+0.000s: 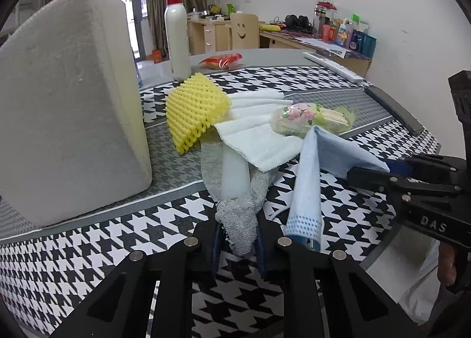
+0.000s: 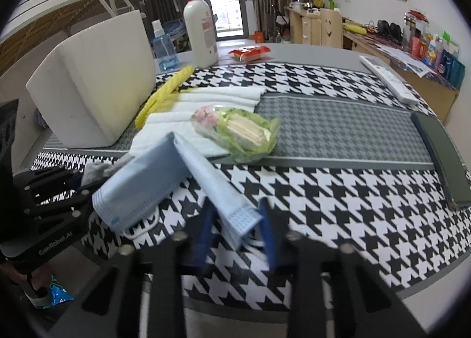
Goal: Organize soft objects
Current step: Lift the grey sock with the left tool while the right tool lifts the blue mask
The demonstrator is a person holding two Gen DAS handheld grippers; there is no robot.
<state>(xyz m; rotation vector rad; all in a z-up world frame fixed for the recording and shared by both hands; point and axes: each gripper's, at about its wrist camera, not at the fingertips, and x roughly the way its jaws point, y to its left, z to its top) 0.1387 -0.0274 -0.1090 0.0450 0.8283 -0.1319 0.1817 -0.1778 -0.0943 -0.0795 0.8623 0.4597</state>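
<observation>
While my left hand-held gripper point(image 1: 237, 245) pinches the grey sock point(image 1: 240, 214) on the desk point(image 1: 88, 246), my right hand-held gripper point(image 2: 237, 233) clamps the blue cloth point(image 2: 212, 173) just ahead — both clenched.

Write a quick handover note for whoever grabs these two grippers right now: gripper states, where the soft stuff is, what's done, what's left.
Left gripper: shut on the toe of the grey sock, which runs back under the white towel.
Right gripper: jaws around one end of the blue face mask; the picture is blurred, so whether they pinch it is unclear.
Yellow foam net leans beside the white foam box; the wrapped packet lies on the towel.
Done: nothing looks sorted yet.
Left: probably lift out the sock and mask, then tidy the towel, net and packet.
</observation>
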